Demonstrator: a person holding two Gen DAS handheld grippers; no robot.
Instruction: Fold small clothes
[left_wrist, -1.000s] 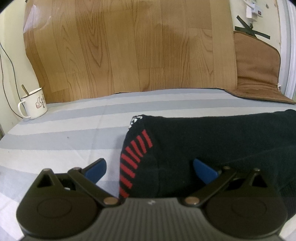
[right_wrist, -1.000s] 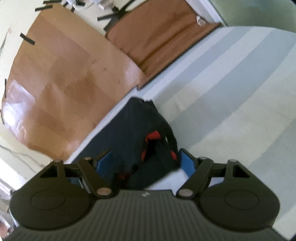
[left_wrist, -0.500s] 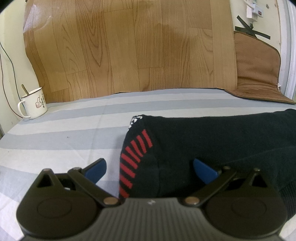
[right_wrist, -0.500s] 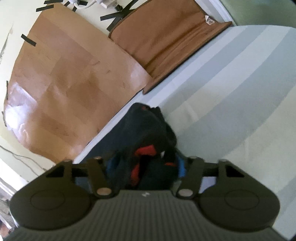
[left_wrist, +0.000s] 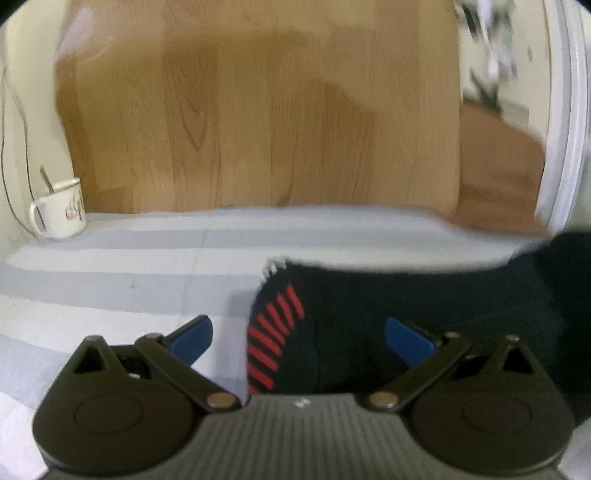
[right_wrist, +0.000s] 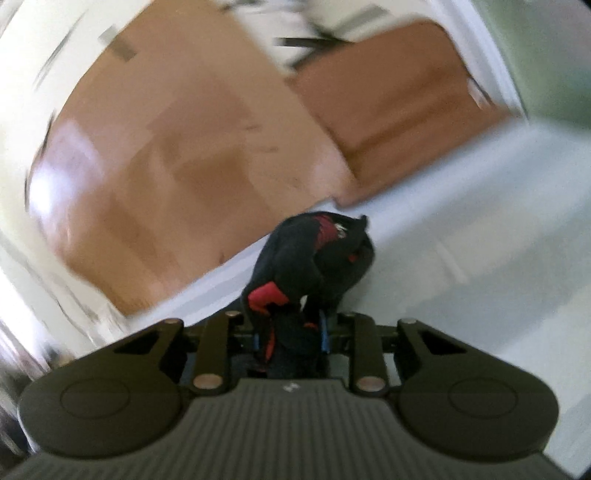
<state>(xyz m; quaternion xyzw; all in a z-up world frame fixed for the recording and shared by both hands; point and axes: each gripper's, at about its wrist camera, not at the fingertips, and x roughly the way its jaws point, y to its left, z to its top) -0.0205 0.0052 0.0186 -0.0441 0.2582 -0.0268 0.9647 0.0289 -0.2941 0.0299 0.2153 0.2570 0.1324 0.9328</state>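
One black sock (left_wrist: 406, 295): right gripper (right_wrist: 290, 332) clamped on bunched end, left gripper (left_wrist: 297, 336) spread wide over striped end; fold underway, next carry across.

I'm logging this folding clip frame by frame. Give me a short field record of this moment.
garment: black sock with red stripes, on the striped cloth
left claw: open, straddling the sock's striped end
right claw: shut on the sock, its end bunched up
bystander item: white mug with a spoon, far left
image quality: both views motion-blurred
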